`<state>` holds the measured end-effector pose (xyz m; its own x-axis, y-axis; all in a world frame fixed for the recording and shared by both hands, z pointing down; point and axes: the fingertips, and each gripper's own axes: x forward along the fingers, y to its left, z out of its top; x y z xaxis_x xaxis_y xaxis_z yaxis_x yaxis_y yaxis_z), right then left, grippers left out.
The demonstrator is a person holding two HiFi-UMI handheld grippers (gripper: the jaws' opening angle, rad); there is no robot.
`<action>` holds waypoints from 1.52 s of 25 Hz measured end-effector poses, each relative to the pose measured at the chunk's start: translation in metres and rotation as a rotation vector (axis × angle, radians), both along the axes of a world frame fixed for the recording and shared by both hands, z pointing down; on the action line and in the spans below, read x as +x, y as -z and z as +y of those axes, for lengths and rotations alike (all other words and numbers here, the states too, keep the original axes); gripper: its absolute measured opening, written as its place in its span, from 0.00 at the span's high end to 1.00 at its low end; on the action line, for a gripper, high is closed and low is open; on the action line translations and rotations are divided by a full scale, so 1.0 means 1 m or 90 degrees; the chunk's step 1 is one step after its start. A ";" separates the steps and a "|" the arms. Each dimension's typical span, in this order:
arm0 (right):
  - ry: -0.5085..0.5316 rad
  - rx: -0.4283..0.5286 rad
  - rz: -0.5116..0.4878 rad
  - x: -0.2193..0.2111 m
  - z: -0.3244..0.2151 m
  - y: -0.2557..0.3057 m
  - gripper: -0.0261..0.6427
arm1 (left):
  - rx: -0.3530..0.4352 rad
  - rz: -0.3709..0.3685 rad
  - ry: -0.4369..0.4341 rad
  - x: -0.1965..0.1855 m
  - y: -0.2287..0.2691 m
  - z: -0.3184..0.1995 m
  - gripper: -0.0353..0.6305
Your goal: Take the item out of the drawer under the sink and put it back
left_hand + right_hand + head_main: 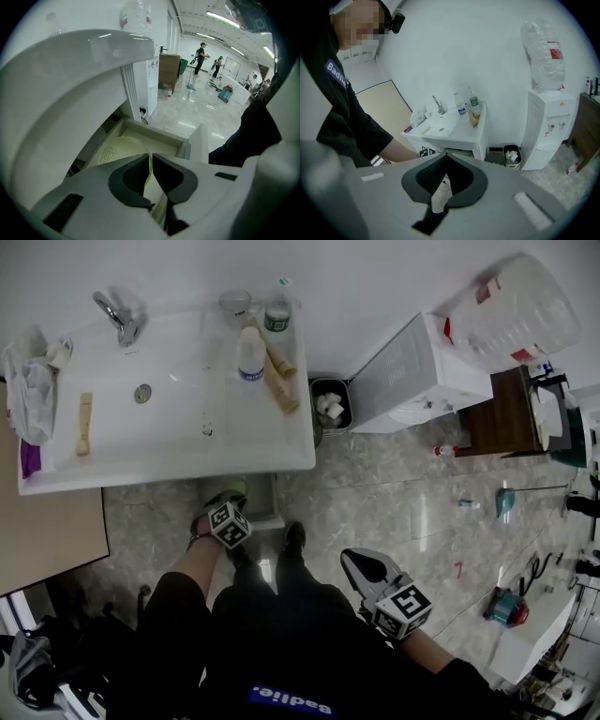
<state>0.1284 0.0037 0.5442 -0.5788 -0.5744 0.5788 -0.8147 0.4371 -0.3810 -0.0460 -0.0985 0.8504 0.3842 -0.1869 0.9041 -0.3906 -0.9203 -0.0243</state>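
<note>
Under the white sink [187, 442] the drawer [157, 135] stands pulled out. A pale green round item with small holes [117, 151] sits inside it. My left gripper [151, 158] is shut on this item's thin rim, with the edge pinched between the dark pads. In the head view the left gripper [231, 514] reaches in below the sink's front edge, and a bit of the green item [233, 487] shows there. My right gripper [367, 570] hangs beside the person's right knee, away from the drawer. Its jaws [446, 155] are shut with nothing between them.
Bottles [250, 354] and a wooden brush [84, 423] lie on the sink. A small bin [330, 404], a white water dispenser [417, 371] and a dark wooden cabinet [502, 413] stand to the right. Small items lie scattered on the marble floor [412, 512]. People [201, 57] stand far off.
</note>
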 end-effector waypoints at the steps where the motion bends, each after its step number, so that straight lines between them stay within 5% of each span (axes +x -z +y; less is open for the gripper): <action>1: -0.008 -0.005 0.003 0.005 -0.002 -0.002 0.96 | -0.002 0.000 0.004 0.001 -0.005 -0.001 0.91; 12: -0.024 -0.022 0.027 0.023 -0.018 -0.013 0.96 | 0.007 -0.039 0.038 -0.010 -0.045 -0.014 0.91; 21: -0.029 -0.027 0.039 0.027 -0.019 -0.016 0.96 | 0.010 -0.062 -0.010 -0.001 -0.056 -0.006 0.91; 38: -0.029 0.043 -0.015 0.008 -0.032 0.019 0.96 | 0.031 0.008 0.005 -0.002 0.024 0.004 0.83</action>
